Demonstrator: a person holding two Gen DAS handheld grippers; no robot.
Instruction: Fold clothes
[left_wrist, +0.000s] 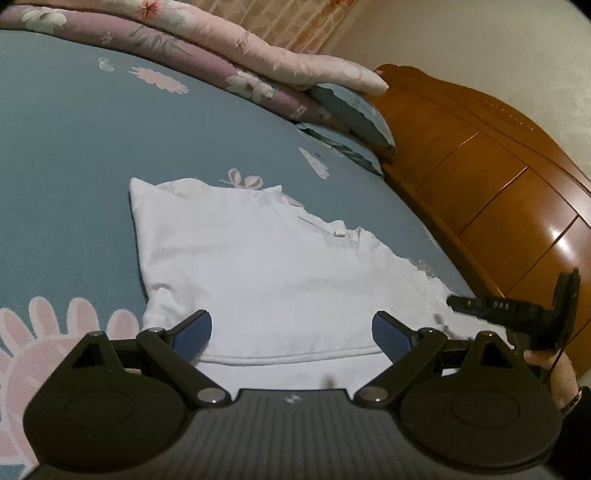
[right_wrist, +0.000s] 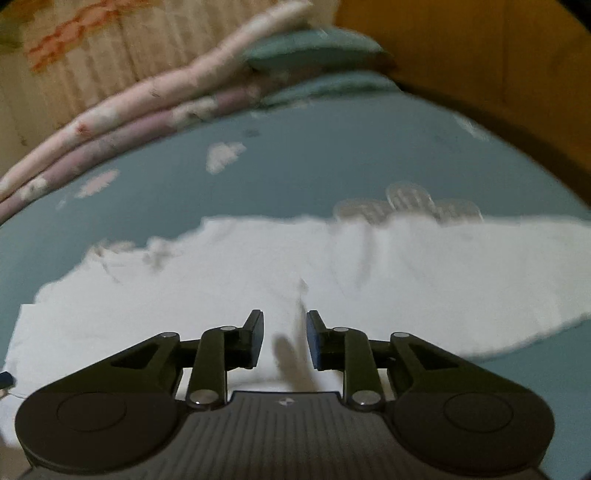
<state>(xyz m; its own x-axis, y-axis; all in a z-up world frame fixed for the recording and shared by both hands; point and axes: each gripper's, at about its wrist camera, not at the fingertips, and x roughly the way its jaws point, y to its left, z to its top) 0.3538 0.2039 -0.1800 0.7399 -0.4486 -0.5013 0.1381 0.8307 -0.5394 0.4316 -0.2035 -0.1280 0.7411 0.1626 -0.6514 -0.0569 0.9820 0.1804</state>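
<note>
- Filling the bottom of the left wrist view, the left tongs (left_wrist: 291, 334) point forward and somewhat downward over the near hem of a white garment (left_wrist: 258, 266); their blue pads (left_wrist: 194, 334) stand wide apart with nothing clamped between them, only cloth lying below.
- At the right edge of that same view, the right tongs (left_wrist: 517, 314) reach in from the side, with a hand (left_wrist: 554, 373) gripping the handle and a dark sleeve below it; they sit at the garment's right end.
- In the right wrist view, the right tongs (right_wrist: 285, 339) tilt down toward the garment (right_wrist: 332, 266), their jaws parted by a narrow gap. A raised crease of white cloth runs up through that gap, but the picture is blurred and the pads do not seem to press on it.
- The white garment lies spread on the bed (left_wrist: 74, 147), crumpled along its far edge, stretching from mid-left to lower right in the left wrist view.
- Beyond it, the blue sheet shows pink flower prints.
- Farther back, folded quilts (left_wrist: 229, 51) in pink and mauve are stacked at the upper left, with blue pillows (left_wrist: 354, 114) beside them.
- A wooden headboard (left_wrist: 480, 147) curves down the upper right.
</note>
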